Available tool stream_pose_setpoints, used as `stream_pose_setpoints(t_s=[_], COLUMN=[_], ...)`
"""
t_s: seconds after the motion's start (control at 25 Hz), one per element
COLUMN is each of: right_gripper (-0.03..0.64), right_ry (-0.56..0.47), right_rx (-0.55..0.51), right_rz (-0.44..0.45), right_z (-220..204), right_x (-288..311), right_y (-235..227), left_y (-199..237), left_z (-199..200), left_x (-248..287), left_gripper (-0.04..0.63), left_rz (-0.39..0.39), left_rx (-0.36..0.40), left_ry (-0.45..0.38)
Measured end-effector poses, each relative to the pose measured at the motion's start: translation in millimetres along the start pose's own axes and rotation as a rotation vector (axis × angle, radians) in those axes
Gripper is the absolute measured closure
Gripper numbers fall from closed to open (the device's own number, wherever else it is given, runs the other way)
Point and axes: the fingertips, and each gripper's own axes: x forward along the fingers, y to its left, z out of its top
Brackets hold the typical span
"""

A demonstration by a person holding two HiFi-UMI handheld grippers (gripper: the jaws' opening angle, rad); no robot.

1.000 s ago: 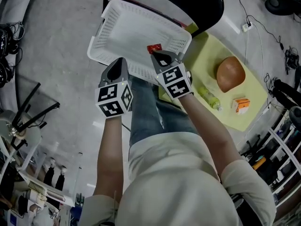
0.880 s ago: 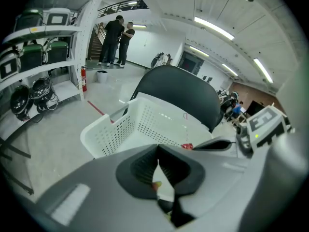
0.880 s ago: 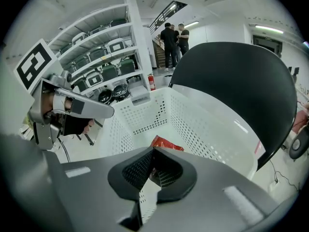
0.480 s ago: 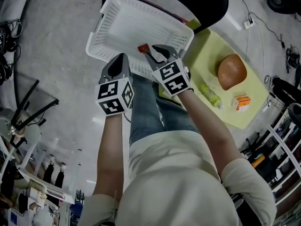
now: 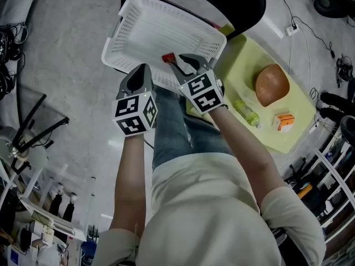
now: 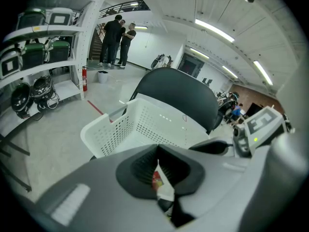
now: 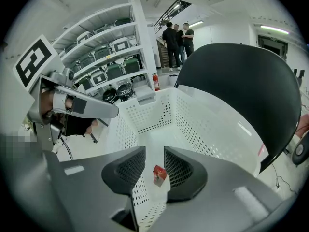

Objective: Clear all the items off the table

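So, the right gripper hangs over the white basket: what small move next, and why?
Probably draw the right gripper back from the white perforated plastic basket toward the yellow-green table. Its jaws have just been opening and stand apart; the small red box lies loose beyond them in the basket, and a green plastic bottle waits on the table.

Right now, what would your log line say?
right claw just opened | red packet loose between jaws, in white basket | left claw shut
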Motion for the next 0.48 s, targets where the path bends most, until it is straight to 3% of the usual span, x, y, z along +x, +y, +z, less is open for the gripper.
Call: stream_pose_setpoints(t_s=[0.28, 0.48], right_gripper=[0.508, 0.551], right_ry=[-0.021, -0.037], right_rx=[-0.029, -0.029], right_rz=[-0.002, -0.027], right_z=[6.4, 10.9], right_x=[-10.2, -26.2], right_y=[4.6, 1.8], left_y=[-7.1, -17.2], left_z=[3.9, 3.9], left_x=[-9.6, -19.0], left_gripper=[0.586, 0.586], left_rz=[0.0, -0.008], left_rx=[-0.004, -0.003], left_ry=[-0.017, -0.023])
